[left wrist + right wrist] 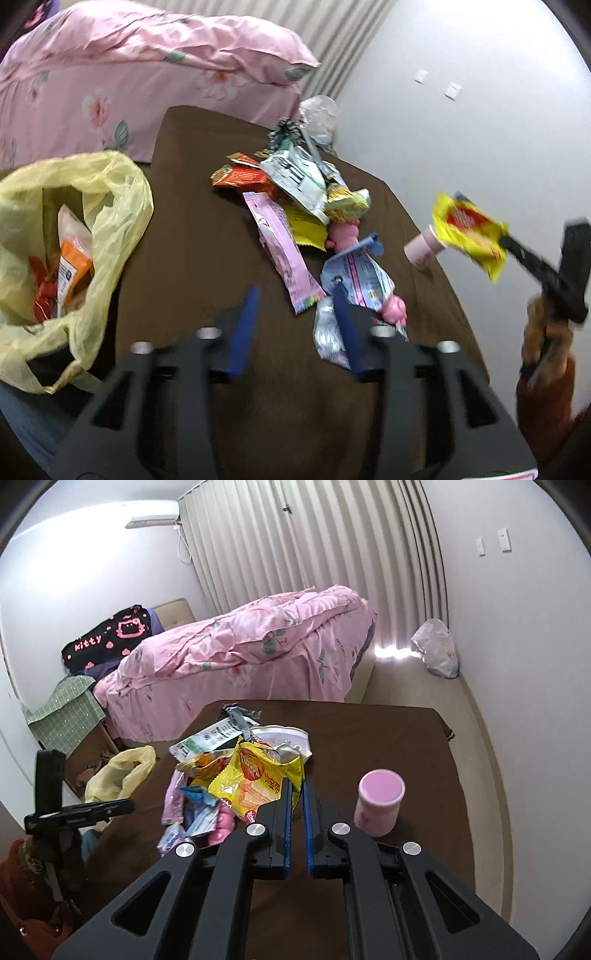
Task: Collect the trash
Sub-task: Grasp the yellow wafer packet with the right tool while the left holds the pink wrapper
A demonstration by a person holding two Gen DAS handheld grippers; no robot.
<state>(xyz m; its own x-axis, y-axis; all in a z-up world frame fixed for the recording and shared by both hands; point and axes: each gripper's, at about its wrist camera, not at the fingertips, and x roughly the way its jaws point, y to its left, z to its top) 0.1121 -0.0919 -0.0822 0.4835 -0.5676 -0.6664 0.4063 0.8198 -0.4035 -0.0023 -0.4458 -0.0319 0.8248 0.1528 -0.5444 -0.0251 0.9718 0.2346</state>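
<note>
A heap of snack wrappers (306, 206) lies on the brown table (192, 236). A yellow plastic bag (110, 206) stands open at the table's left and holds several wrappers. My left gripper (295, 295) is open and empty, low over the table just in front of the heap. My right gripper (296, 786) is shut on a yellow cracker wrapper (258, 779) and holds it above the table. In the left wrist view that wrapper (469, 229) hangs at the right, clear of the heap. The heap (207, 771) and the bag (118, 775) also show in the right wrist view.
A pink cup (378, 801) stands on the table right of the heap and also shows in the left wrist view (421, 251). A bed with a pink quilt (251, 653) is behind the table. A white bag (436, 653) sits on the floor by the curtain.
</note>
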